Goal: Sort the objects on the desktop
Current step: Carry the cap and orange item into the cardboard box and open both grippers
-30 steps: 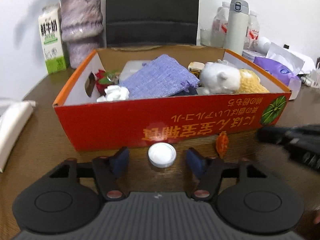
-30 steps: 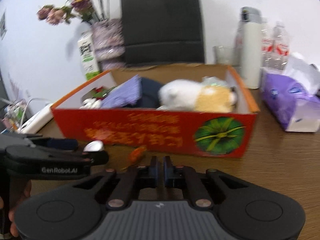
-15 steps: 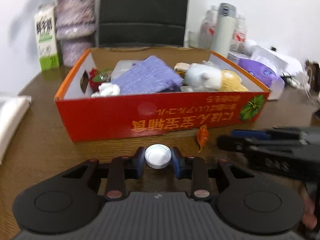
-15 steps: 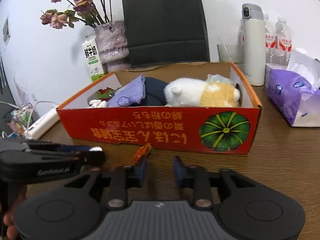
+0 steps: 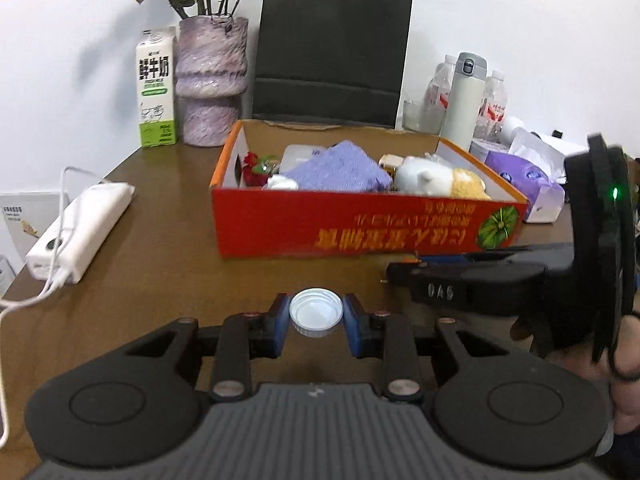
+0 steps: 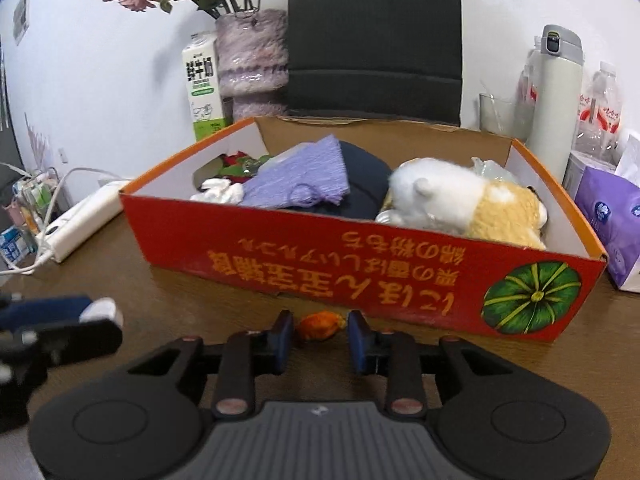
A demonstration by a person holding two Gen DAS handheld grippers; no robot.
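Observation:
My left gripper (image 5: pixel 316 312) is shut on a white bottle cap (image 5: pixel 316 319), held just above the brown table in front of the red cardboard box (image 5: pixel 360 224). In the right wrist view that gripper (image 6: pixel 100 314) shows at the left with the cap (image 6: pixel 103 306) at its tip. A small orange object (image 6: pixel 320 326) lies on the table against the box's front wall (image 6: pixel 360 276). My right gripper (image 6: pixel 320 330) straddles it and its jaws are closing, with small gaps still at the pads. From the left wrist view the right gripper (image 5: pixel 404 270) reaches in from the right.
The box holds a purple cloth (image 6: pixel 300 180), a white and tan plush toy (image 6: pixel 460 200) and other items. A white power strip (image 5: pixel 80 228) lies left. Milk carton (image 5: pixel 156 88), vase (image 5: pixel 210 80), black paper bag (image 5: pixel 332 48), thermos (image 5: pixel 466 100) and purple tissue pack (image 5: pixel 524 180) stand behind and right.
The left gripper closed on the cap and drew back from the box with it. The right gripper went from shut to open and moved forward around the orange object.

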